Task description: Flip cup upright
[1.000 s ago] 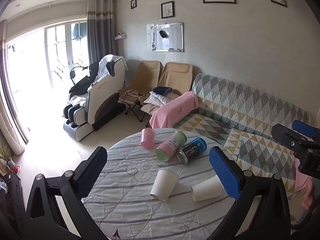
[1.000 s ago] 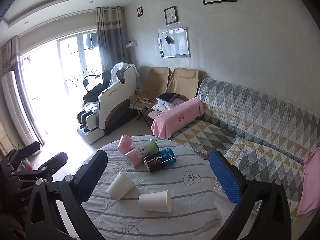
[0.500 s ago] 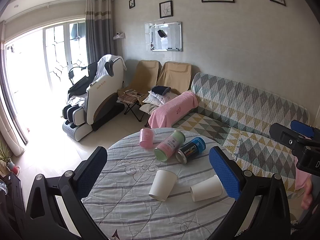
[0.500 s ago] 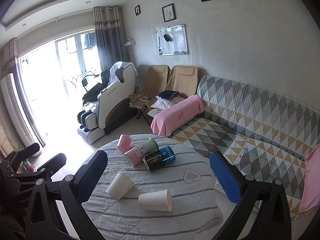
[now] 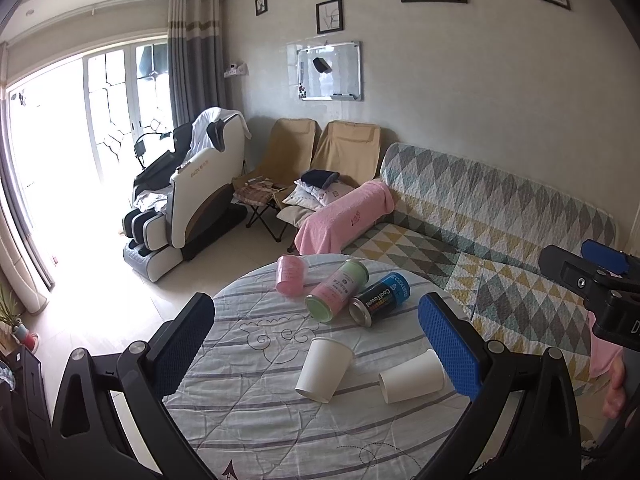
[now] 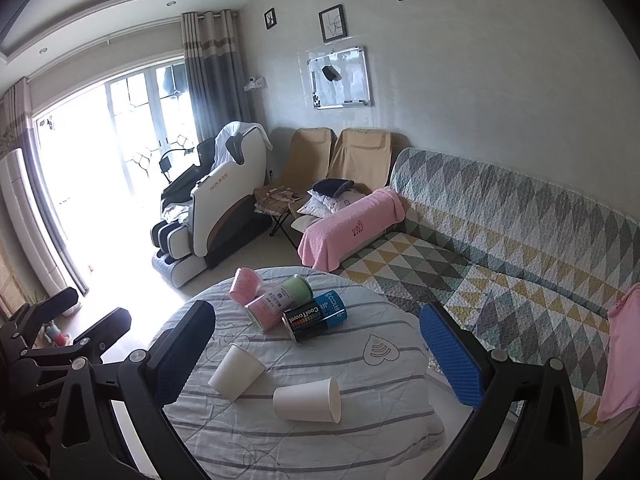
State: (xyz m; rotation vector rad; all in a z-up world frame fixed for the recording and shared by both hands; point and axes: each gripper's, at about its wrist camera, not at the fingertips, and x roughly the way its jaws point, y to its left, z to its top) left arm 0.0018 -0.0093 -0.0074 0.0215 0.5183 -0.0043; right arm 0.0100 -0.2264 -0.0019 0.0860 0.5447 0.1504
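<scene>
Two white paper cups lie on their sides on the round table (image 5: 248,420), which is covered by a striped quilted cloth. The nearer-left cup (image 5: 325,369) points its open mouth toward the camera and down; in the left wrist view it sits between the two fingers of the left gripper (image 5: 316,344), below and beyond their tips, touching neither. The second cup (image 5: 412,376) lies just to its right, partly hidden behind the blue pad of that gripper's right finger (image 5: 450,348). The left gripper's jaws stand wide apart, holding nothing.

In the right wrist view the same two cups (image 6: 237,372) and (image 6: 308,400) lie between the spread fingers of the right gripper (image 6: 318,344), the second with its mouth facing right; this gripper too is wide open and holds nothing, well above the cloth.

Farther back on the table lie a pink cup (image 5: 291,275), a pink-and-green canister (image 5: 338,291) and a black-and-blue canister (image 5: 380,299), all tipped over and bunched together, the two canisters touching. What the cups and canisters hold cannot be made out. Beyond the table stands a patterned sofa (image 5: 500,216)
</scene>
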